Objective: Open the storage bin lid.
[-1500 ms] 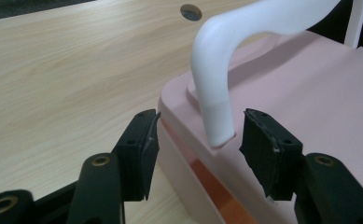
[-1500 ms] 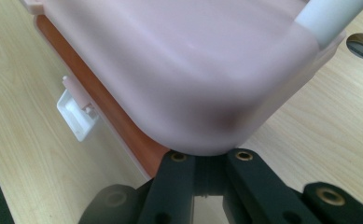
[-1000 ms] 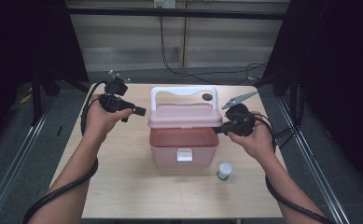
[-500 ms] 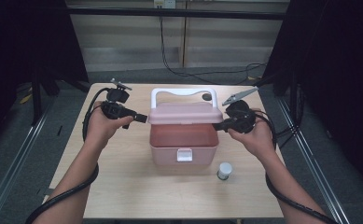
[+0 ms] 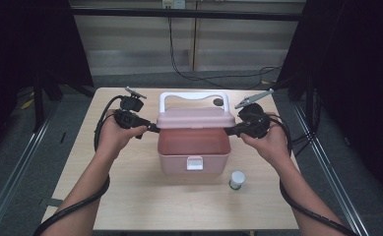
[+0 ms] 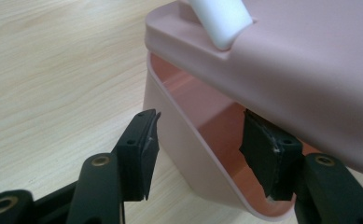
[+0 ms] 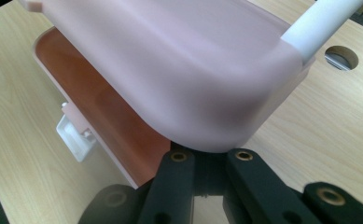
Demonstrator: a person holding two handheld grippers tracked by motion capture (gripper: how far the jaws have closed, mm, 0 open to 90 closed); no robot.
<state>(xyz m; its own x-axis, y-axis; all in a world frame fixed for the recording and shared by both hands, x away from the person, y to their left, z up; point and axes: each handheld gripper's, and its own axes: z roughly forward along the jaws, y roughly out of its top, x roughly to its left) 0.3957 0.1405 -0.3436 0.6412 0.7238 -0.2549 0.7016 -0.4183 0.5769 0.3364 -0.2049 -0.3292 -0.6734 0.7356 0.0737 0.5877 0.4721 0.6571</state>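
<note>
While you raise the lid [image 5: 195,118] of the box [image 5: 194,155], keep both ends level, so that it swings on its back hinge and does not twist.

Nearest you, toward the front right corner of the tabletop [image 5: 144,206], a small jar [image 5: 237,180] with a white cap stands apart from the box; leave it alone. The box sits at the middle of the tabletop, its white latch [image 5: 194,163] at the front wall hanging free, its inside bare as far as I can see.

Your left gripper [image 5: 152,129] is at the left end of the lid. Its jaws stand about half open: one pad [image 6: 139,149] is outside the box wall, the other [image 6: 265,154] is tucked under the lid's rim, so it props the lid and does not pinch it. Your right gripper [image 5: 228,131] is at the right end, jaws closed, pushed in beneath the lid. Push up and back with both at the same pace, and do not let the left jaw catch the box wall.

Farther off, the white handle [image 5: 194,98] now stands above the lid.

A second ago the lid lay nearly flat over the box; now it is tipped up and the box's inside shows. The box itself has stayed in place.
</note>
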